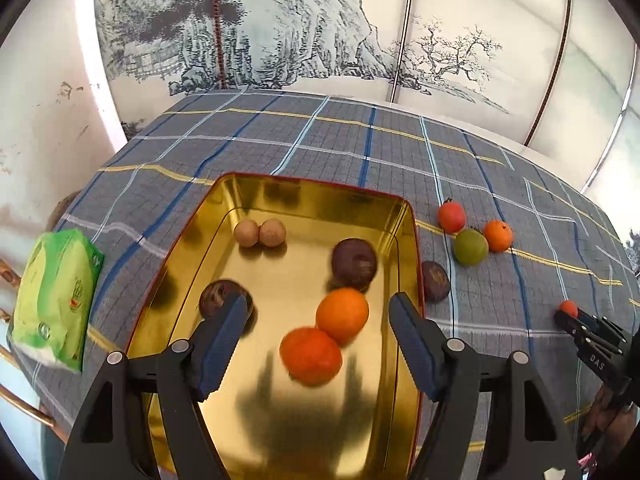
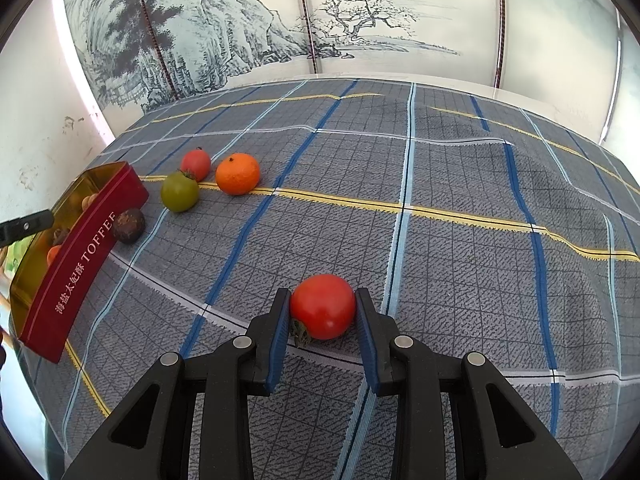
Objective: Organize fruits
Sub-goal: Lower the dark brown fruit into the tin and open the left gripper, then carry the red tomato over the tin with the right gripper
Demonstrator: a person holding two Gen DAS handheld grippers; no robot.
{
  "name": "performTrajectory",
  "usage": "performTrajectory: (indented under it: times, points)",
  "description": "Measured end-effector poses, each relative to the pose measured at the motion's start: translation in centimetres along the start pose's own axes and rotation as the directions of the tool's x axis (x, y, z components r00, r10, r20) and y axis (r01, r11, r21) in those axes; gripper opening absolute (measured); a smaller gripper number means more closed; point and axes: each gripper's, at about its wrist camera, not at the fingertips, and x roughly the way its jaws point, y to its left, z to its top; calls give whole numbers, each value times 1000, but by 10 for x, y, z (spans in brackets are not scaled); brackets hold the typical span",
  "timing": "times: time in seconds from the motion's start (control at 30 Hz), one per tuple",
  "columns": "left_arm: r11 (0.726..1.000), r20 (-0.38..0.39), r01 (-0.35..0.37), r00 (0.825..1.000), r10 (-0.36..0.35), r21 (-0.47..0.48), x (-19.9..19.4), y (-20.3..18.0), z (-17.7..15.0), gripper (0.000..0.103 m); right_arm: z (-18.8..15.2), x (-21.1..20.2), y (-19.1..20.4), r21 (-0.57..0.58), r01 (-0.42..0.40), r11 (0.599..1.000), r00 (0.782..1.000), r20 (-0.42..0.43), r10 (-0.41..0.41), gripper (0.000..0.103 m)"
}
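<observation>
Red tin (image 2: 76,264) reads "TOFFEE", beside Chinese characters.
Right hand-held gripper (image 2: 323,312) clamps a red tomato (image 2: 322,306); left hand-held gripper (image 1: 318,334) gapes, empty, over the tin; green packet's (image 1: 56,300) print illegible.

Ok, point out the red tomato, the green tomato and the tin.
red tomato (image 2: 323,306), right wrist view, middle of its skin.
green tomato (image 2: 179,191), right wrist view, its front.
tin (image 1: 320,185), left wrist view, far rim.

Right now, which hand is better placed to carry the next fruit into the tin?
The right gripper: its fingers flank the red tomato on the cloth, seemingly touching. The left gripper hangs open and empty over the gold tin.
</observation>
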Motion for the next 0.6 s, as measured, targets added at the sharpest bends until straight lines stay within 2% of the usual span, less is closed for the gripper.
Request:
performTrajectory:
  times: [0.3, 0.6]
  points:
    - [998, 30, -60, 998, 59, 21, -17, -2, -16, 74, -3, -3, 1, -28, 9, 1000, 1000, -3, -9, 33]
    - [997, 43, -75, 996, 74, 36, -25, -1, -22, 78, -13, -11, 11, -39, 1, 999, 1000, -6, -1, 33]
